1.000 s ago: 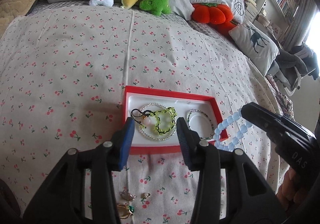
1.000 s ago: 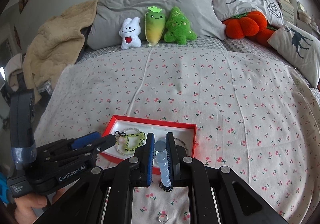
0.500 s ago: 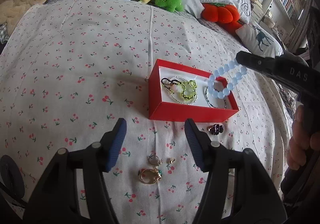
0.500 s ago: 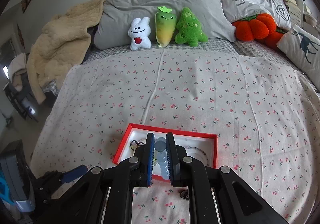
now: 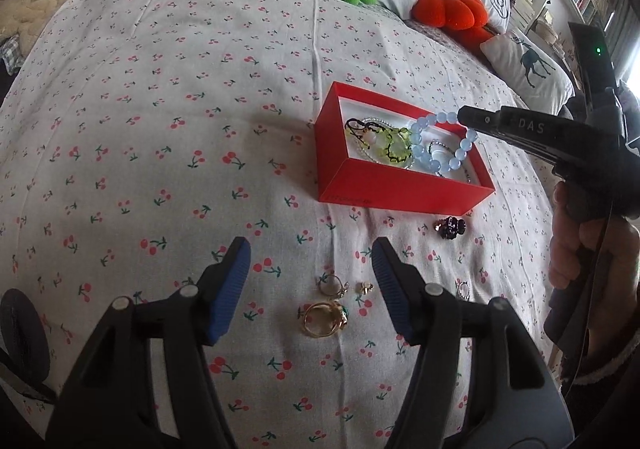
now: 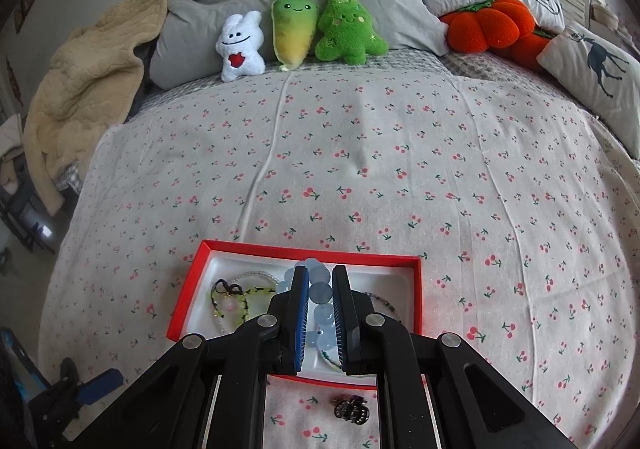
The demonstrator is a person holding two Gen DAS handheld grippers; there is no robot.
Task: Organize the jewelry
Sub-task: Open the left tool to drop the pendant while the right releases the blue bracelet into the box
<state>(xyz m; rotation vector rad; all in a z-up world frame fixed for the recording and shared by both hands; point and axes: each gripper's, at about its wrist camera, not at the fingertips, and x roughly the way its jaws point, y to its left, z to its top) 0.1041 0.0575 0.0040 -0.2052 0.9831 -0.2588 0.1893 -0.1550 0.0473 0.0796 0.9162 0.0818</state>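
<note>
On a bed spread with a cherry-print sheet [image 5: 168, 121], a red box [image 5: 400, 185] with a white lining sits open toward the right of the left wrist view. The right gripper [image 6: 320, 301] has its jaws drawn narrow and clamped on a pale blue bead bracelet [image 5: 440, 145], which hangs from the tips over the box, its lower loop down inside the walls. Already lying in the box are a yellow-green bead bracelet [image 5: 394, 145] on the left and a thin dark-beaded bracelet [image 6: 382, 299] on the right. The left gripper [image 5: 310, 273] hovers over the near part of the sheet, its jaws opening with nothing between them. Below it lie a gold ring [image 5: 322, 319], a smaller silver ring [image 5: 331, 285] and a tiny gold piece [image 5: 364, 287], with another small ring [image 5: 463, 289] just right of its right finger. A dark purple ornament [image 5: 451, 227] lies on the sheet just near the box's front wall. Plush toys [image 6: 300, 29] and pillows line the far edge of the bed.
</note>
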